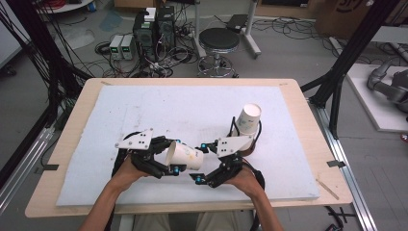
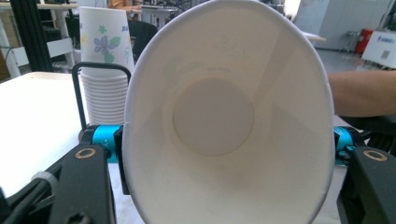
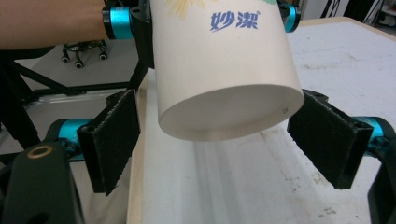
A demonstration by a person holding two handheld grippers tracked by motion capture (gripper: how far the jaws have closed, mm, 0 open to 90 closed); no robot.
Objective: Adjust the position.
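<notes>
White paper cup (image 1: 185, 156), held on its side above the foam-covered table (image 1: 192, 106), between the two grippers. The left gripper (image 1: 169, 168) is clamped on the cup near its rim; in the left gripper view its jaws press the rim into an oval and the camera looks straight down into the empty cup (image 2: 224, 121). The cup's base points toward the right gripper (image 1: 204, 163).

In the right gripper view the cup's base end (image 3: 229, 79) hangs between the two padded jaws, which stand wide, one on each side, with a clear gap to the cup wall. So the right jaws are released and grip nothing yet.

Behind and to the right on the table stands a stack of paper cups (image 1: 248, 122) in a black wire holder (image 1: 256, 139); the left gripper view shows the stack (image 2: 102, 70) with a flower print.

Judgement on progress: one cup appears to be separated from the stack and is carried by the left side. A hand-over looks set up but not made. Left to do: close the right jaws on the base end, free the left jaws, then set the cup wherever it belongs.
</notes>
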